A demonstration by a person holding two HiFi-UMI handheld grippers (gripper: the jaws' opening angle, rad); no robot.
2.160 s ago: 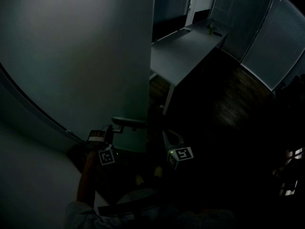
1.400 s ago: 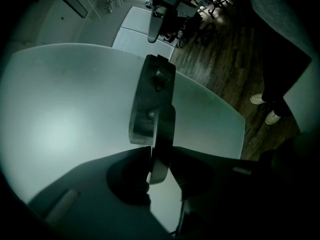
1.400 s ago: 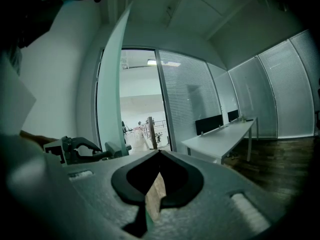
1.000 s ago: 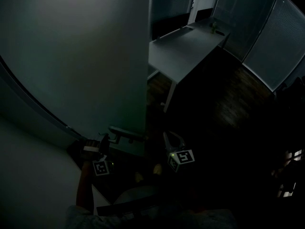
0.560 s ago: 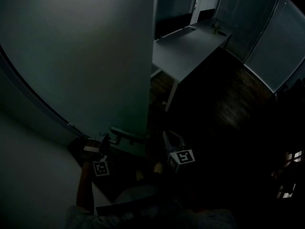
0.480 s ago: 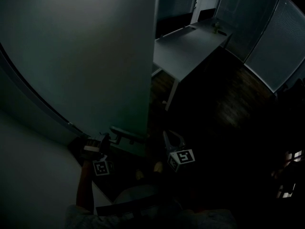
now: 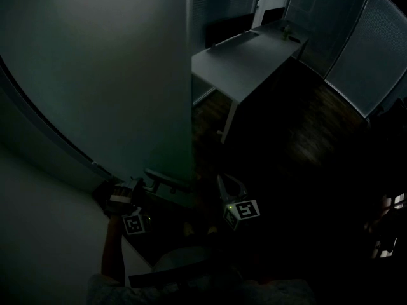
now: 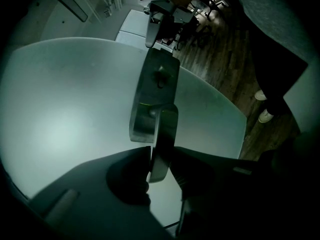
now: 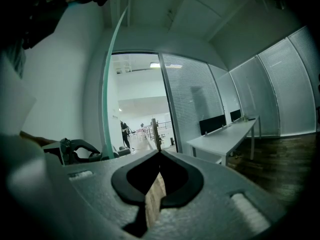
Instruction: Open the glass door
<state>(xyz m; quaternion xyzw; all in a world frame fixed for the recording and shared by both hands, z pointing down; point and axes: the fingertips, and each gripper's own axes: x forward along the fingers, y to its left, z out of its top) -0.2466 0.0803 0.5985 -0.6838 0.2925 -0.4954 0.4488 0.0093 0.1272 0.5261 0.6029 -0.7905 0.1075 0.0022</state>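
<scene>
The frosted glass door (image 7: 108, 75) fills the left of the head view, its free edge standing about mid-picture. Low on it sits a metal lever handle (image 7: 166, 180). My left gripper (image 7: 137, 189) is shut on that lever. In the left gripper view the lever (image 8: 162, 134) runs between the two dark jaws of the left gripper (image 8: 160, 154), which press on it from both sides, under its back plate (image 8: 156, 84). My right gripper (image 7: 230, 186) hangs to the right of the door edge, apart from it. The right gripper (image 9: 159, 153) is shut on nothing.
A white desk (image 7: 245, 59) stands beyond the door, in front of walls with blinds (image 7: 365, 56). Dark wood floor (image 7: 305, 138) lies to the right. The door's green glass edge (image 9: 106, 99) rises left of the right gripper. The person's shoes (image 8: 265, 115) are near the door.
The door's free edge has shifted to the left in the head view, showing more of the desk behind. My left gripper stays on the lever. The right gripper has barely moved.
</scene>
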